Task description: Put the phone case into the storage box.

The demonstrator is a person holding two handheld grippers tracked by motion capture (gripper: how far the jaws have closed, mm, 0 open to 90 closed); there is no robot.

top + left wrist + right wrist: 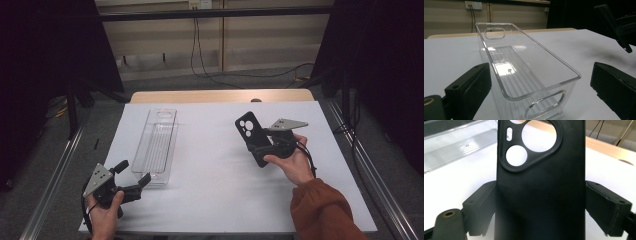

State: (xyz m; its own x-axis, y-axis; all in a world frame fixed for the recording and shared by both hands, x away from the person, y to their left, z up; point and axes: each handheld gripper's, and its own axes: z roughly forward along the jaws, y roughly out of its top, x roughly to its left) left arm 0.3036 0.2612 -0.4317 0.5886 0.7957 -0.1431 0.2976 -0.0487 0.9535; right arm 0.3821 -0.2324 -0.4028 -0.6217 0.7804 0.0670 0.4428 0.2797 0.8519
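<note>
Left claw (134, 177) sits at the desk's near-left corner, jaws spread wide, nothing between them. Its jaws flank the near end of the clear bin (157, 147) without touching it.

Right claw (261, 145) is clenched on a black phone case (253, 136), held up off the desk over the right half. Pads press the case's two long edges low down; the camera cutout end points up and away from the hand.

Key relation: the bin lies to the left of the held case, well apart, with bare white cover between them. The bin's long axis runs from the near edge toward the far edge, open top up, a handle slot at each end. The case's long axis is close to upright, tilted a bit. My read: the case goes into the bin, so it needs to travel left and lie down along the bin's length. The left claw is nearer the bin and could steady it.

Surface: white sheet (220, 170) over a wooden desk (220, 95), wood showing along the far edge. Room: grey floor, dark curtains on both sides, cables along the back wall.
</note>
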